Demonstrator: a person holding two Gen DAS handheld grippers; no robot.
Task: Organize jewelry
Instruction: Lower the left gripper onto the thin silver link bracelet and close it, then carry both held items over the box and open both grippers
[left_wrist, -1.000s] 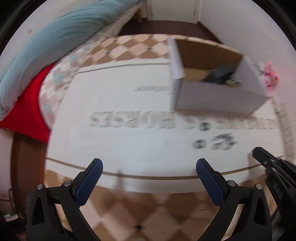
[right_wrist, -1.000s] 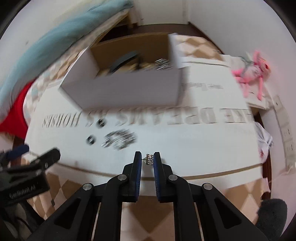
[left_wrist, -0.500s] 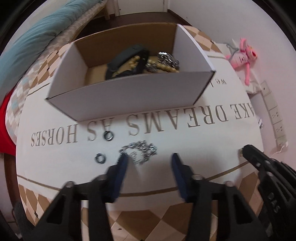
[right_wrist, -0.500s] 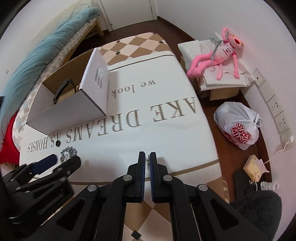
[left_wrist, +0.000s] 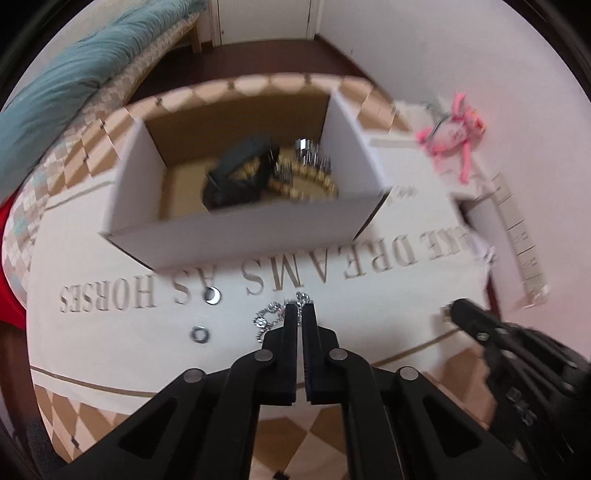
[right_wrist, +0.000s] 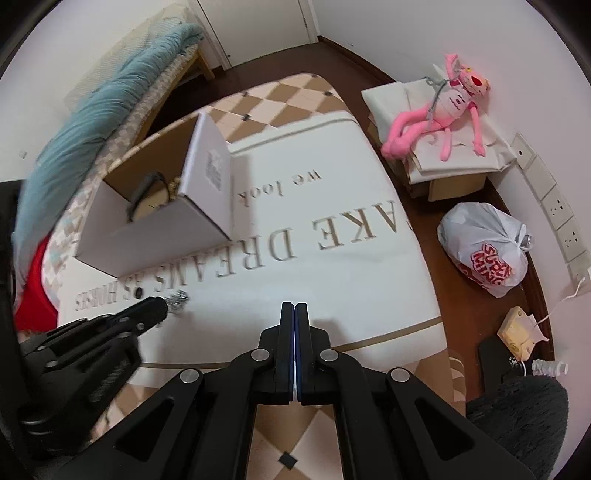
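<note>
Left wrist view: the left gripper (left_wrist: 300, 308) enters from the bottom centre of the frame and points up toward the frame's middle, its two black arms converging to fingers that stand nearly together, with only a thin slit between them. The fingertips sit on a silver chain (left_wrist: 271, 314) lying on the white printed cloth (left_wrist: 369, 317); links show on both sides of the tips and just above them, so the fingers appear closed on the chain. Two small metal rings lie on the cloth left of the tips: one ring (left_wrist: 213, 295) among the printed letters, the other ring (left_wrist: 200, 335) lower and further left. Above, in the centre of the frame, stands an open white cardboard box (left_wrist: 251, 236) holding a dark strap-like item (left_wrist: 236, 177) and a beaded bracelet (left_wrist: 314, 181), both blurred. At the lower right edge the right gripper (left_wrist: 458, 308) reaches in, tip toward the left.

Right wrist view: the right gripper (right_wrist: 294, 306) rises from the bottom centre, level over the cloth (right_wrist: 369, 258), fingers pressed fully together. Whether anything is pinched between them cannot be told. At the lower left the left gripper (right_wrist: 159, 303) extends toward the chain (right_wrist: 177, 297), its tip meeting the links. The box (right_wrist: 162, 229) sits at the left centre. A pink plush toy (right_wrist: 439, 118) lies at the upper right and a white plastic bag (right_wrist: 484, 247) at the right centre.
</note>
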